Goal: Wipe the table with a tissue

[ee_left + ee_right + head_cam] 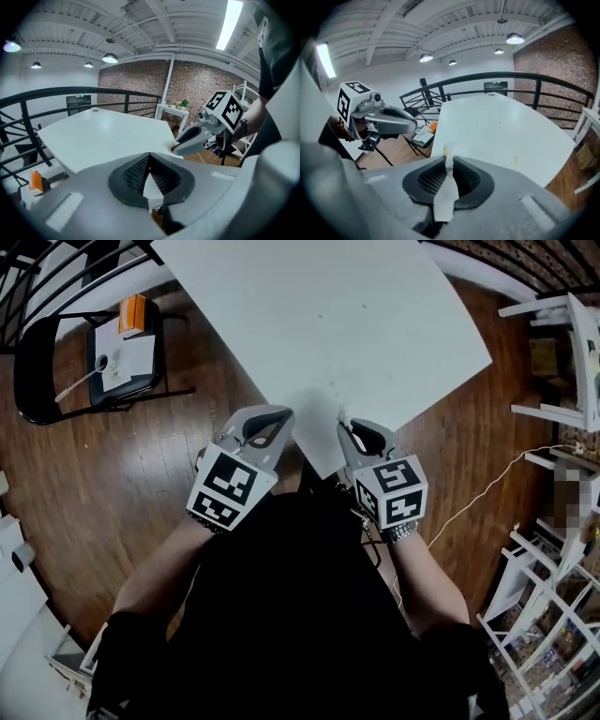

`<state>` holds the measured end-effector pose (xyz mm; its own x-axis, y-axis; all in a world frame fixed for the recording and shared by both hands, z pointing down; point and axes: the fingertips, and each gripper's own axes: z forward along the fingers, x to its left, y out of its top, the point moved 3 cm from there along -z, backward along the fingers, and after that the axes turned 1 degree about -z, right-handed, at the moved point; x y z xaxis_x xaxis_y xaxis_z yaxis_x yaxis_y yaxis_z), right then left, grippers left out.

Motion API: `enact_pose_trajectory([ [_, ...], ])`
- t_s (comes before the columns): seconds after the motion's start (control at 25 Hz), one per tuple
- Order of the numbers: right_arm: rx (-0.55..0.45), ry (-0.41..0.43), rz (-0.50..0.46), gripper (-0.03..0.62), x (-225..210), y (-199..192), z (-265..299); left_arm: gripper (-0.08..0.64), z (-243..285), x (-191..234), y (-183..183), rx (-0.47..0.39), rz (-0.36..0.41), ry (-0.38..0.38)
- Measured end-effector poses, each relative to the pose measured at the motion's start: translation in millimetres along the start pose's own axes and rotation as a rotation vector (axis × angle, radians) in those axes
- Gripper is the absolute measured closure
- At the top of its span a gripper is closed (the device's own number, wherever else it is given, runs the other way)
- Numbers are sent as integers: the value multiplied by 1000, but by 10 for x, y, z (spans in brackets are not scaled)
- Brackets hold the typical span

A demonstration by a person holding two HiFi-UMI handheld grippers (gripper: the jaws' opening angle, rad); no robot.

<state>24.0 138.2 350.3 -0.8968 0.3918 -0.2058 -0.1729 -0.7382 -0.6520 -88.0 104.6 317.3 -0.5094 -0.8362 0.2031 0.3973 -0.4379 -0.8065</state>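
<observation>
Tissue [448, 153], a small crumpled off-white wad, is pinched at the very tips of the right gripper [449, 160], whose jaws are clamped tight on it so that only a tuft stands out above them. In the head view the tissue sits over the edge of the white table [375, 315], just beside the table's near corner. The left gripper [150, 157] is at the other side of that same corner, its jaws clenched tip to tip with nothing gripped between them, near the right gripper but apart from it. A faint yellowish spot [515, 160] marks the table top further in from the corner, and a few tiny specks dot the surface. The table stands on a dark wooden floor [112, 502]. Off the table's left side a black chair [37, 362] carries papers [131, 357] and an orange object [133, 313]. Off its right side a pale cable [487, 488] trails across the floor. Beyond the table's far edge run a black railing [70, 93] and a brick wall [201, 86].
</observation>
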Motion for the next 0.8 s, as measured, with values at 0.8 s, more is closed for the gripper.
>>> enact_pose_trajectory([
  [0.8,264,294,-77,565,-472,-350,755,548,494,40,-329,106,-225,209],
])
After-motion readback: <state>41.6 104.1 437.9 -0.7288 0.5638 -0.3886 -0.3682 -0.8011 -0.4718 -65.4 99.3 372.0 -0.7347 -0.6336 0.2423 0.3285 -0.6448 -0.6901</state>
